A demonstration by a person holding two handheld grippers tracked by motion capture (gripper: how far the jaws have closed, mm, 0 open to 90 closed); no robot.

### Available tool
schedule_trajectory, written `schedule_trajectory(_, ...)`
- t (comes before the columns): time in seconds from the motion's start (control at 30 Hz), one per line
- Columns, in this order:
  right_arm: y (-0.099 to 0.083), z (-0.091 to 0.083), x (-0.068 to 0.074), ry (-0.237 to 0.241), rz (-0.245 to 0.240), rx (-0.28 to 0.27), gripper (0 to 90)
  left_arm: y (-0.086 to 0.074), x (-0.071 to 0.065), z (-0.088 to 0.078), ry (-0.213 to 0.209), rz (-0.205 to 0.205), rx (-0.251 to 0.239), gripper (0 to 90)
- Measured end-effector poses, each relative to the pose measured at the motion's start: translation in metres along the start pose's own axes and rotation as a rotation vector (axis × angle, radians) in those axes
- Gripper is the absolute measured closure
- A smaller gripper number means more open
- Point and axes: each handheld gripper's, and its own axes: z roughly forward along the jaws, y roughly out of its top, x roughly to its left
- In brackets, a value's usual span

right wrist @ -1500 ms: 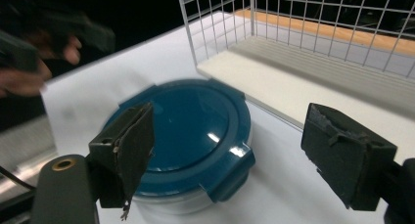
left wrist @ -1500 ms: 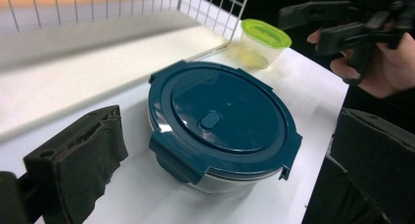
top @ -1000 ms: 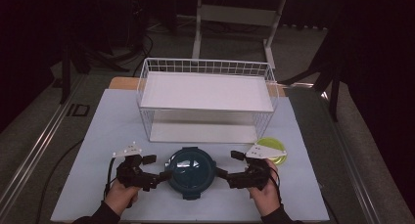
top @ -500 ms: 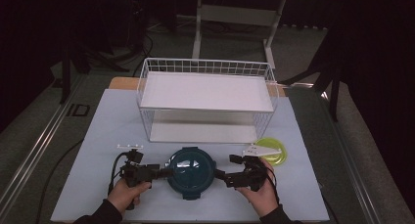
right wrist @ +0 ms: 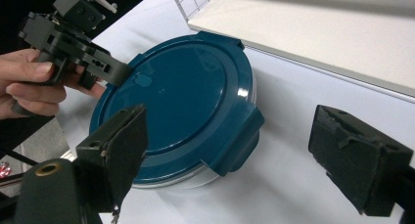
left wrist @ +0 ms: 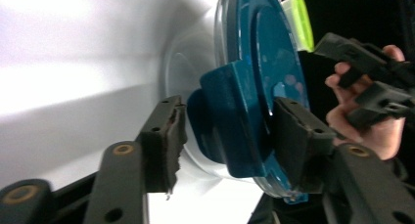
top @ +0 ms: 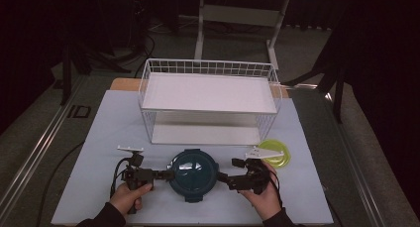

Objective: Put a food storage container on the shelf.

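Note:
A round clear container with a dark teal lid [top: 193,173] sits on the white table mat near the front edge. My left gripper [top: 166,174] is at its left rim. In the left gripper view the jaws [left wrist: 227,111] straddle the lid's left clasp [left wrist: 230,136] and have just been closing; one pad lies against the lid top, while a narrow gap shows at the other. My right gripper [top: 223,180] is at the container's right side, open wide [right wrist: 230,131], with the right clasp [right wrist: 242,136] in front of the jaws and untouched.
A white wire rack [top: 208,93] with two shelves stands behind the container. A lime-green lid [top: 275,154] lies beside the right hand. The white mat [top: 99,138] has bare room to the left. Dark floor and stand legs surround the table.
The left gripper's jaws have narrowed around the lid's left clasp and the hand has sunk slightly. The right gripper and the container have stayed put.

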Motion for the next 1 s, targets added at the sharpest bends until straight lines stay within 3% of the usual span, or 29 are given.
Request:
schedule_trajectory(0.07, 0.000, 0.001, 0.000, 0.003, 0.004, 0.003, 14.6, 0.000, 0.001, 0.000, -0.008, -0.005, 0.002, 49.8)
schedule_trajectory(0.23, -0.002, 0.002, -0.002, 0.001, 0.014, 0.013, 16.2, 0.003, 0.004, 0.000, -0.031, -0.062, 0.035, 51.6)
schedule_trajectory(0.37, -0.002, 0.002, -0.002, 0.001, 0.022, 0.017, 18.1, 0.006, 0.003, 0.000, -0.025, -0.059, 0.054, 52.1)
schedule_trajectory(0.53, -0.004, 0.004, -0.003, 0.012, 0.049, 0.033, 19.5, 0.005, 0.000, 0.000, -0.012, -0.030, 0.045, 52.1)
schedule_trajectory(0.67, -0.008, 0.007, -0.009, 0.038, 0.117, 0.045, 21.7, 0.003, -0.004, 0.000, -0.005, 0.014, 0.043, 52.4)
schedule_trajectory(0.8, -0.012, 0.010, -0.014, 0.093, 0.221, 0.063, 23.8, -0.001, -0.009, -0.001, -0.003, 0.066, 0.040, 53.0)
schedule_trajectory(1.0, -0.016, 0.013, -0.019, 0.094, 0.280, 0.093, 32.8, -0.005, -0.012, -0.003, -0.009, 0.132, 0.038, 53.5)
